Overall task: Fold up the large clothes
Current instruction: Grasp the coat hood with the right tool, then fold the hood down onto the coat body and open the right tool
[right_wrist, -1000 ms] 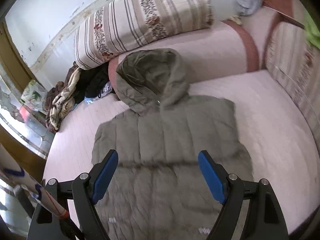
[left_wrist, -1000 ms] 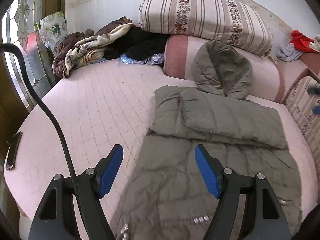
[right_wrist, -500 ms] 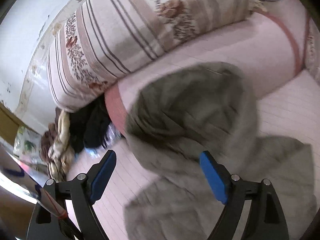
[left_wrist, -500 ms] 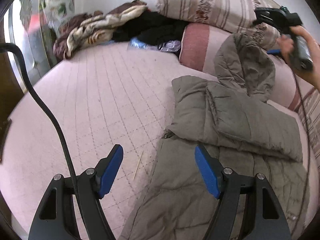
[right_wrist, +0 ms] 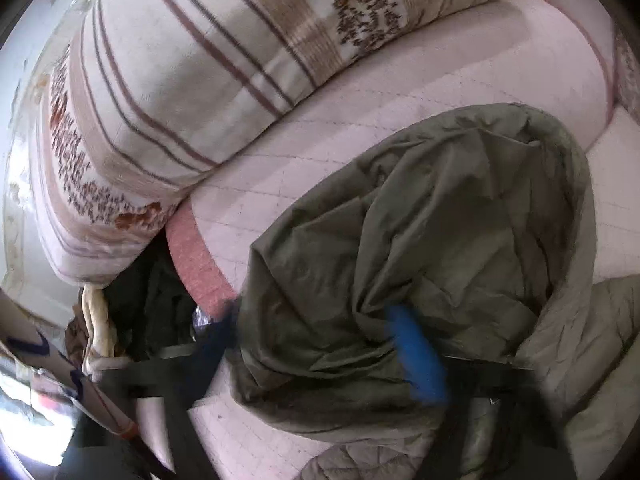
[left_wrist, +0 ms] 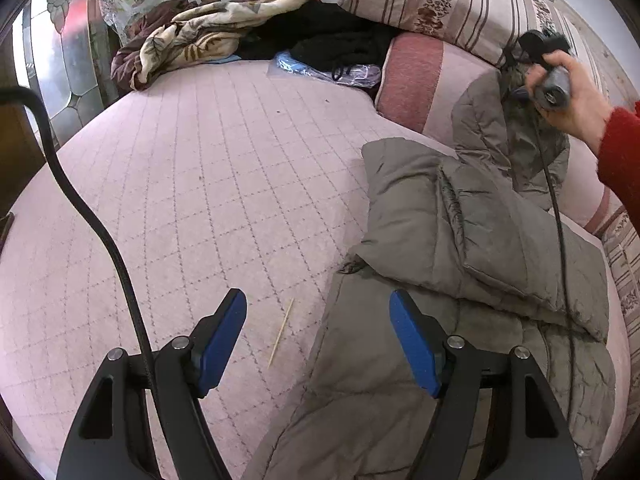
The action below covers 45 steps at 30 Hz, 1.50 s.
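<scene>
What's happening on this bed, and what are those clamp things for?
Someone is folding a grey-green puffer coat spread on the pink bed, using a handheld two-finger gripper in each hand. The right gripper is at the coat's hood, which leans on the bolster, with one finger inside it; whether it has clamped is unclear. The left gripper hovers open over the coat's near edge, holding nothing.

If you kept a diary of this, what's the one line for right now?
stage: hood fold | right gripper: jaws at jacket hood, grip unclear | left gripper: jaws open, above jacket edge
</scene>
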Tool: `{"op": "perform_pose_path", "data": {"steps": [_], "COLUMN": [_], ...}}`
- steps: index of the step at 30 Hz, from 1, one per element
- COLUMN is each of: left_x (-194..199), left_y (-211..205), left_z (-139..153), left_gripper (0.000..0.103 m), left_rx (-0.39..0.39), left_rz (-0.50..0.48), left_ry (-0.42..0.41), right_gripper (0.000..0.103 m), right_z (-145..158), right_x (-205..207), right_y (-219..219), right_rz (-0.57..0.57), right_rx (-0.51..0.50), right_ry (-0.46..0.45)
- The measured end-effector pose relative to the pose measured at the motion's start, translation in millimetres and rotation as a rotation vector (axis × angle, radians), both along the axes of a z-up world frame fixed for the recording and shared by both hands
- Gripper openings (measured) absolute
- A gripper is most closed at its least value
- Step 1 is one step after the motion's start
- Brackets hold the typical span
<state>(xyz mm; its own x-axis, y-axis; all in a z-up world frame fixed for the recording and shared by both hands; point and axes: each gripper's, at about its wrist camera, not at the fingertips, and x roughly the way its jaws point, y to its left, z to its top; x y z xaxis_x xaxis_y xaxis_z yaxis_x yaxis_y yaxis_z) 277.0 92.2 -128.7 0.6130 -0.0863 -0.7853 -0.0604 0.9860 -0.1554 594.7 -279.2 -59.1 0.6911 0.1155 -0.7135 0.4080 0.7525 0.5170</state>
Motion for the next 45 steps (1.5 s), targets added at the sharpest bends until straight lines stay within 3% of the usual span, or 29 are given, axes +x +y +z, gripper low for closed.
{"op": "perform_pose_path", "data": {"steps": [1,6,12,15,18,22,26,30,32,33,34,36,41,45], "left_x": [0.3,-1.8,-11.6,-16.5,-21.6,-28.6,-34.7,-39.8,-41.2,-41.6,-41.5,-40.7,-37.7,-32.9], "left_y": [0.1,0.4,7.7,14.0,20.1,27.1,31.4,35.5,38.8,39.6,40.4,40.8,31.5,22.5], "left_z": [0.6,6.3,17.5,20.3,21.6,20.7,19.3,19.9,20.6,21.2,21.9,23.0,22.3,20.2], "left_gripper": [0.073,0.073,0.073,0.073,0.073,0.073,0.073,0.073,0.073,0.073,0.073,0.073,0.073,0.073], "left_rx": [-0.001,-0.001,-0.006,-0.004,0.016,0.04,0.06,0.08,0.077,0.074,0.072,0.064,0.057,0.079], "left_rz": [0.001,0.006,0.031,0.053,0.092,0.129,0.138,0.145,0.149,0.148,0.146,0.145,0.118,0.096], "left_ry": [0.0,-0.019,-0.061,-0.072,-0.083,-0.086,-0.08,-0.085,-0.085,-0.086,-0.087,-0.087,-0.083,-0.08], "right_gripper": [0.009,0.008,0.007,0.007,0.007,0.001,0.001,0.002,0.004,0.012,0.028,0.049,0.05,0.05], "right_z": [-3.3,19.3,56.4,63.6,50.4,-9.7,-67.8,-95.4,-88.7,-82.2,-70.6,-50.6,-9.3,-9.4], "right_x": [-0.6,-48.7,-160.7,-237.9,-303.2,-366.3,-370.6,-355.6,-363.0,-366.6,-369.7,-372.0,-329.0,-272.0], "right_y": [-0.3,1.5,11.1,18.6,27.9,43.3,54.6,54.9,52.1,51.5,50.0,43.8,29.7,37.9], "right_rz": [0.045,0.106,0.223,0.273,0.301,0.328,0.323,0.313,0.311,0.317,0.324,0.286,0.185,0.182], "right_rx": [0.027,-0.097,-0.199,-0.193,-0.189,-0.112,-0.077,-0.046,-0.028,-0.049,-0.097,-0.184,-0.324,-0.427], "right_ry": [0.015,-0.014,-0.059,-0.076,-0.062,0.024,0.123,0.179,0.166,0.155,0.136,0.093,0.016,0.047]}}
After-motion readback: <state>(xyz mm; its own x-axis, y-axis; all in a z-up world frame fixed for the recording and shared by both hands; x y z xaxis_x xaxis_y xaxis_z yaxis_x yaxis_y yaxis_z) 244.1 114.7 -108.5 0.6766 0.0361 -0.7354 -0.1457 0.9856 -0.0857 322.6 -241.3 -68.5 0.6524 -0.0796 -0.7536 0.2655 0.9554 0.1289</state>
